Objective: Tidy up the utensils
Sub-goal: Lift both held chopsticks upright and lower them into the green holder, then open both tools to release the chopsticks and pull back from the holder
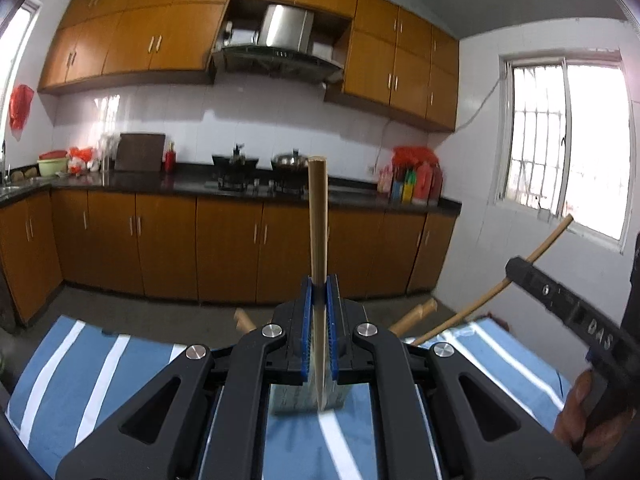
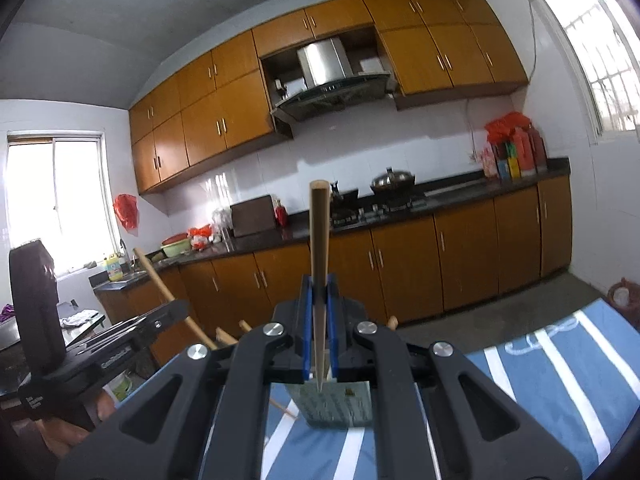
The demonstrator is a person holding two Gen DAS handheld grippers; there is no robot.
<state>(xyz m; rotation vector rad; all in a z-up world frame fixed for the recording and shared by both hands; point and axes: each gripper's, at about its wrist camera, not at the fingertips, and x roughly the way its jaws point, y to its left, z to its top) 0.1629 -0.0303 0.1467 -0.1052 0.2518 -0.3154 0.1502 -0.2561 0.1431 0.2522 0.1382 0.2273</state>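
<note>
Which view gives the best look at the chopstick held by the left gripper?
The left wrist view: the left gripper is shut on the chopstick, seen full length between the blue pads. The right wrist view shows it only partly, a slanted stick at the frame's left side, crossed by the left gripper's body.

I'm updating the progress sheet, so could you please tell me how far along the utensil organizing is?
Nothing looks finished yet. In hand: the left tongs and the right tongs are each shut on a chopstick. Left: several more chopsticks lie on the striped cloth near a rectangular holder.
</note>
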